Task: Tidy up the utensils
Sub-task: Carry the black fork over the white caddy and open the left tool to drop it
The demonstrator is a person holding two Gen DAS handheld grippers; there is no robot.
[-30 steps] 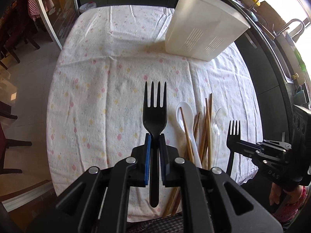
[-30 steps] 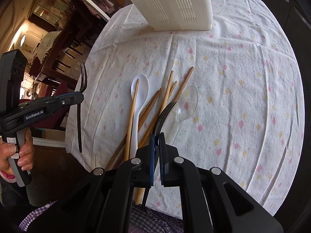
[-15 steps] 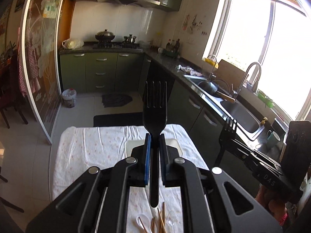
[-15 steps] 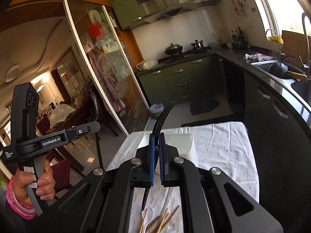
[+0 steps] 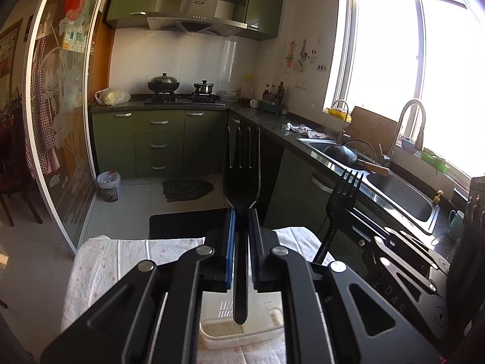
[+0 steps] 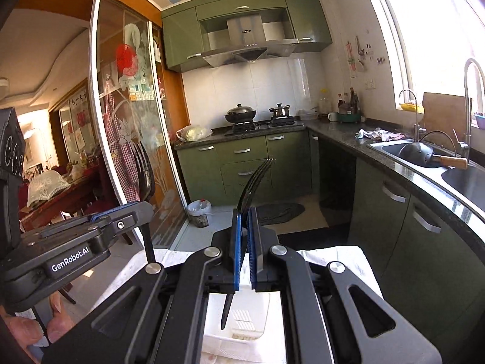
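I see green cabinets below a stove, with a steel sink to its right under a bright window.

Left gripper, blue-padded jaws closed on the handle of a black fork, which stands upright, tines up, with its handle end hanging above a white bin. The bin sits on a table covered with a pale spotted cloth. At right, the right gripper pinches a second fork, tines up and tilted slightly. Background: green cabinets, a hob with a wok and a pot, a hood, a steel sink with tall tap beneath a bright window, and a small waste bin on the floor beside a sliding glass door.
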